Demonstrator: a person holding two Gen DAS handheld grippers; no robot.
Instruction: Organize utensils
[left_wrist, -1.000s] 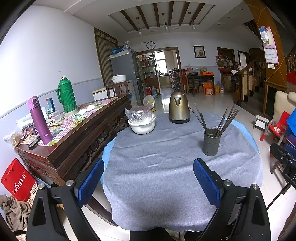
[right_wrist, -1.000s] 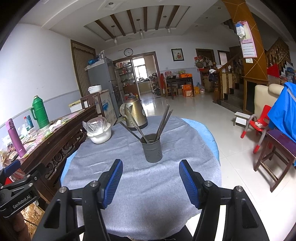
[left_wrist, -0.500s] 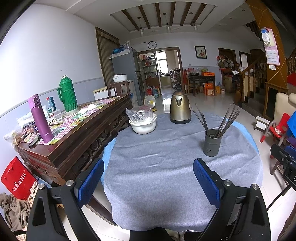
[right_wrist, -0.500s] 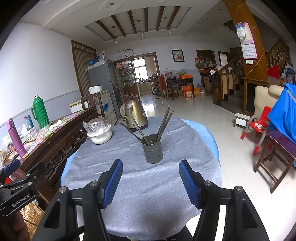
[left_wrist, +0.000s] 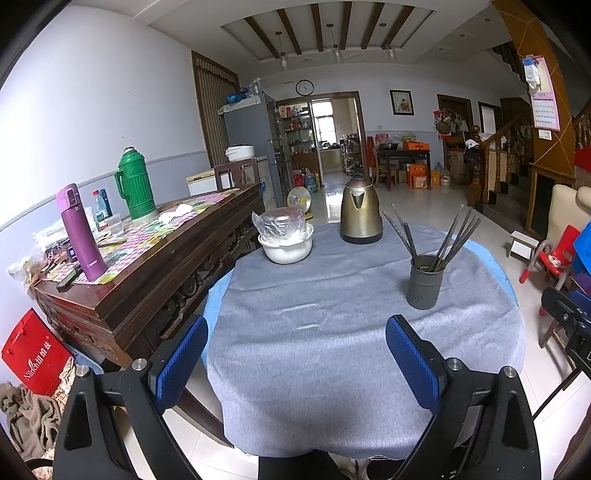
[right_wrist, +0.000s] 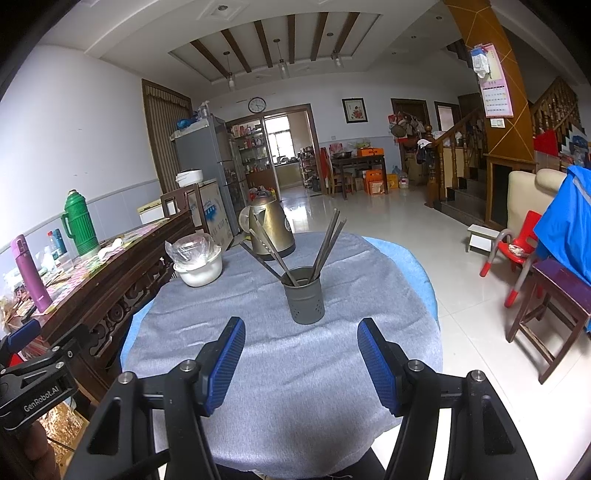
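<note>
A grey perforated utensil holder (left_wrist: 424, 282) (right_wrist: 303, 295) stands upright on the round table under a grey cloth (left_wrist: 332, 332) (right_wrist: 288, 362), right of centre. Several dark chopsticks and long utensils (left_wrist: 452, 236) (right_wrist: 327, 240) lean out of it. My left gripper (left_wrist: 295, 356) hovers open over the near edge of the table, nothing between its blue pads. My right gripper (right_wrist: 301, 356) is open too, short of the holder and lined up with it. Each gripper shows at the edge of the other's view.
A brass kettle (left_wrist: 361, 214) (right_wrist: 271, 229) and a white bowl under plastic wrap (left_wrist: 285, 242) (right_wrist: 197, 260) stand at the table's far side. A dark wooden sideboard (left_wrist: 147, 266) with a green thermos (left_wrist: 133, 184) and purple flask (left_wrist: 79, 236) flanks the left. Stools and a red chair (right_wrist: 517, 251) stand right.
</note>
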